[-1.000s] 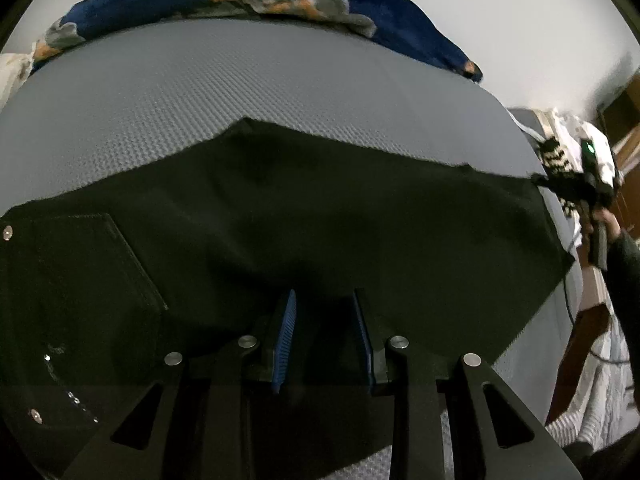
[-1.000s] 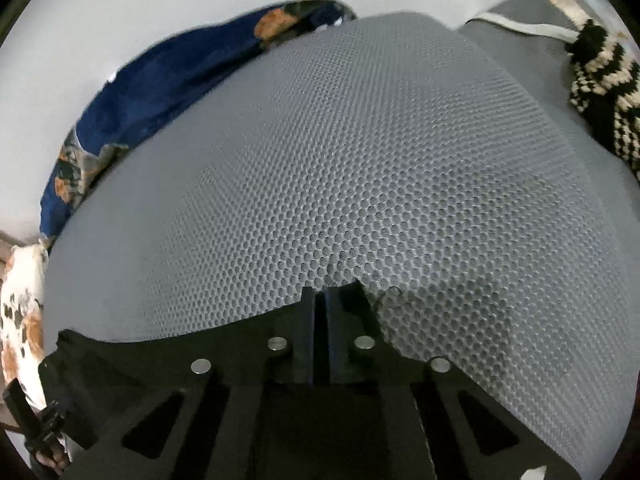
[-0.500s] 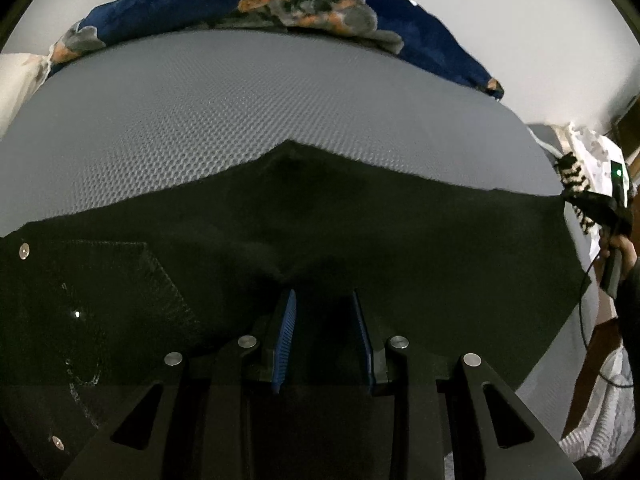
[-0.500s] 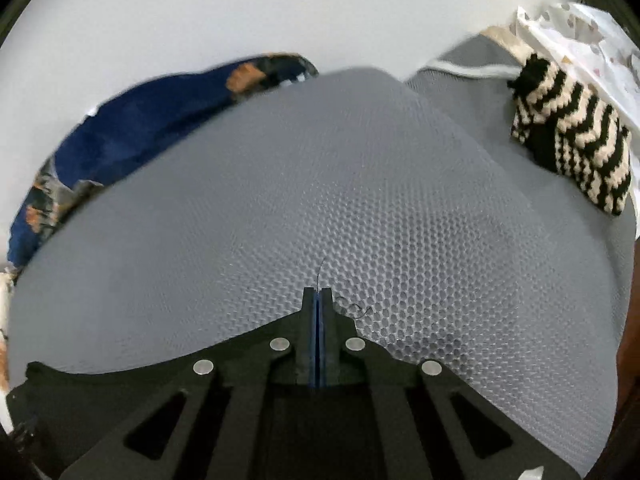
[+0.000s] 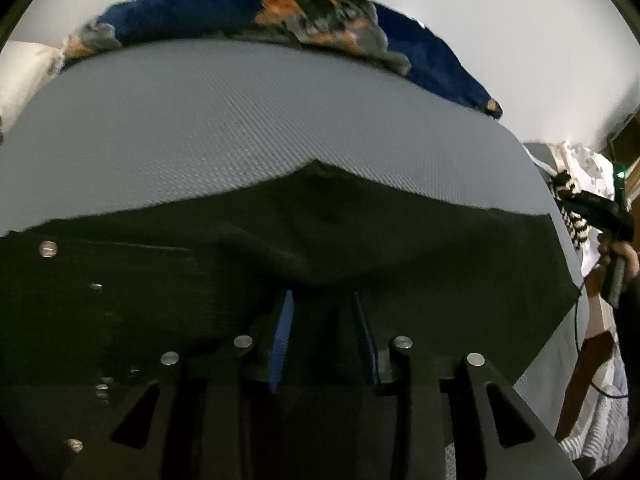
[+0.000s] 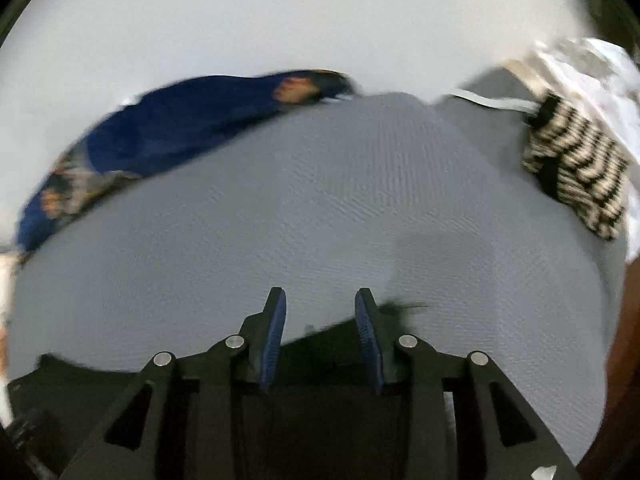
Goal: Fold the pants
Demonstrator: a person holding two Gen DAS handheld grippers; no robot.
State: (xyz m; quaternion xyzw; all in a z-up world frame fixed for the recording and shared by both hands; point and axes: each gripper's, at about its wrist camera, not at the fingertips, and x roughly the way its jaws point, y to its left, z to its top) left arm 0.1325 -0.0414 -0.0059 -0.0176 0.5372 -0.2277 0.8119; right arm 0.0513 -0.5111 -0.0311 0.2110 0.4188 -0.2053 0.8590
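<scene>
1. Black fabric pants [image 5: 360, 248] are lying spread on the grey honeycomb-textured mattress [image 5: 248, 128], filling the area around and ahead of the left gripper [image 5: 324, 336].
2. Left fingers [image 5: 282, 340] are standing a little apart and opening slightly, with a raised fold of black cloth running between them. Can't tell whether the pads are actually pressing on it, so confirm the grip before pulling.
3. Right gripper [image 6: 320, 332] fingers are apart and opening. Only bare mattress is showing between the tips; the pants edge [image 6: 336, 332] is lying just behind and under them, apparently let go.
4. Judgement: one fold is being set down. Lift the right side straight off so the frayed corner beside the right finger isn't dragged.
5. Keep the left side low while easing off, or the hump ahead of the fingers will stay as a wrinkle.
6. Dark blue patterned blanket [image 5: 280, 20] is lying at the mattress's far edge, well ahead of the fingers, and the striped black-and-cream knit [image 6: 576, 176] far right; both well apart from the pants.
</scene>
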